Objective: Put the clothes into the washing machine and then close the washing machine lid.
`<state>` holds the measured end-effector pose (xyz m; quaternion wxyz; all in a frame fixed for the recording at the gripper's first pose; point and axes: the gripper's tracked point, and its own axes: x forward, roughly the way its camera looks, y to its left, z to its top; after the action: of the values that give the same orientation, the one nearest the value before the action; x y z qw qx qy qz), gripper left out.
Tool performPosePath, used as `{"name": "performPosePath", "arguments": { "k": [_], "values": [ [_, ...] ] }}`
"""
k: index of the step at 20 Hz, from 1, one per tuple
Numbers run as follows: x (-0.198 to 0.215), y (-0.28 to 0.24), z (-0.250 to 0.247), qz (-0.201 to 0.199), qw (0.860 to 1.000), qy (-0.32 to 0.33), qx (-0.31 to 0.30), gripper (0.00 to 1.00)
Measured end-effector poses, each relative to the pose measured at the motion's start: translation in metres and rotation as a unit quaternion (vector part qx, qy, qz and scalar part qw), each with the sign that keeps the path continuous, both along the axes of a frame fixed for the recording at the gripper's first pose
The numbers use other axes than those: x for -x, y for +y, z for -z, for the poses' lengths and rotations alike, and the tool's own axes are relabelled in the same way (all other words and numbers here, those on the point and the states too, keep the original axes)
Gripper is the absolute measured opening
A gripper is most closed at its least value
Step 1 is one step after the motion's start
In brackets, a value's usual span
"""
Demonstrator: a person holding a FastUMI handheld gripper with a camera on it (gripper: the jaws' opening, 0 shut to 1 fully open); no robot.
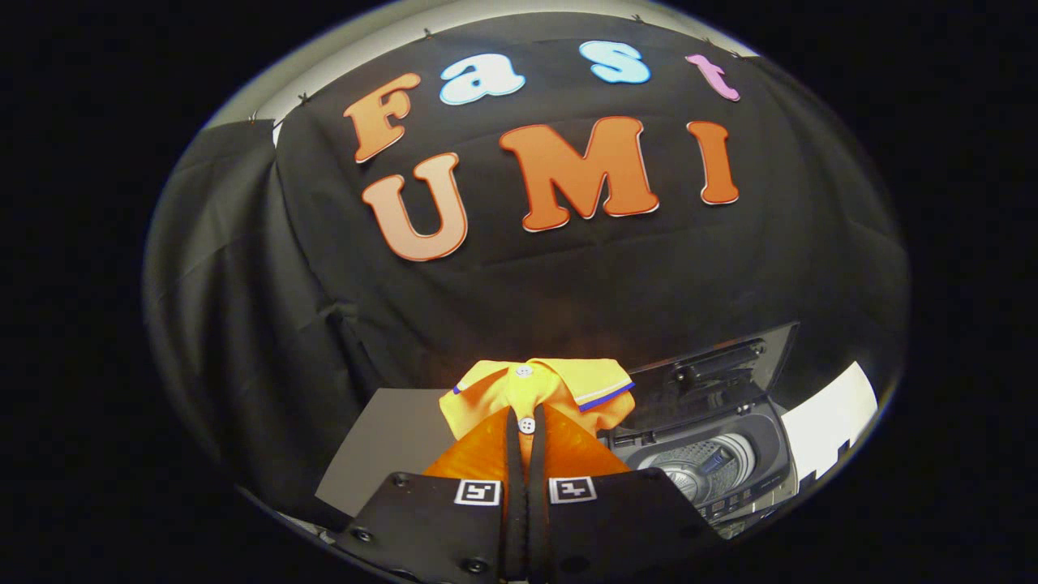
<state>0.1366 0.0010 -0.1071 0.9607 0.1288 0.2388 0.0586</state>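
An orange polo shirt (535, 397) with a blue-striped collar and white buttons hangs from my gripper (525, 422), lifted above the table. Both black fingers (512, 470) stand close together and press on the shirt's button placket, so the gripper is shut on it. To the right of the fingers and lower down stands a small top-loading washing machine (714, 462). Its dark lid (714, 369) is raised upright at the back. The round metal drum (701, 466) shows open inside it. The shirt's lower part is hidden behind the gripper body.
A grey table surface (381, 454) lies to the left of the fingers and below the shirt. A white sheet or panel (835, 418) lies to the right of the washing machine. Black cloth walls the booth behind everything.
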Motion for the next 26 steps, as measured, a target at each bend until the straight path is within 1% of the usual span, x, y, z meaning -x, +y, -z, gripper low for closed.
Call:
{"name": "performPosePath", "arguments": {
  "k": [6,8,11,14,18,21,26],
  "values": [
    [0.003,-0.116,-0.010,0.006,1.000,-0.013,-0.021,0.08],
    [0.002,-0.145,-0.003,0.003,1.000,-0.010,-0.019,0.08],
    [-0.001,-0.175,0.021,-0.005,1.000,0.006,-0.020,0.08],
    [-0.012,-0.195,0.062,-0.004,0.999,0.028,-0.028,0.08],
    [-0.027,-0.211,0.133,-0.003,0.997,0.068,-0.037,0.08],
    [-0.030,-0.219,0.187,-0.005,0.994,0.101,-0.039,0.08],
    [-0.037,-0.231,0.263,0.000,0.989,0.145,-0.035,0.08]
  ]
}}
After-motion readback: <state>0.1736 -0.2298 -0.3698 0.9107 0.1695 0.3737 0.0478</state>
